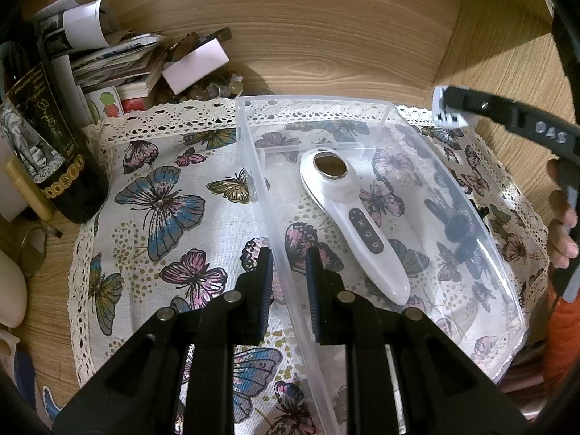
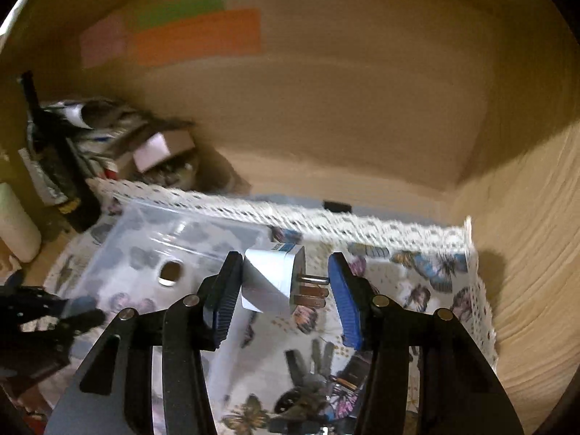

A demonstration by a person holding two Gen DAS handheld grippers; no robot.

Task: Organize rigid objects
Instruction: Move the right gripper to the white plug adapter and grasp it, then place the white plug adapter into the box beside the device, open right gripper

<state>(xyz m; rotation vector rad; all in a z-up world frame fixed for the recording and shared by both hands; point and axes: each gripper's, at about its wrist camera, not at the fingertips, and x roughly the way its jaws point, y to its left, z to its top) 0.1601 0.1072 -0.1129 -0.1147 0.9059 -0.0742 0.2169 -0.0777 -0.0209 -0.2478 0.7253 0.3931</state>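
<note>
White plug adapter (image 2: 273,277) clamped between right gripper (image 2: 286,297) pads, prongs against right pad; left gripper (image 1: 288,286) pinched shut on clear bin (image 1: 453,195) wall.

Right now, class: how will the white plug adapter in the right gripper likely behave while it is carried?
The plug adapter looks like stiff moulded plastic, so it probably won't flex. The right gripper seems to press one pad on its smooth body and the other on its metal prongs, so it may twist or slip. It is probably light.
</note>
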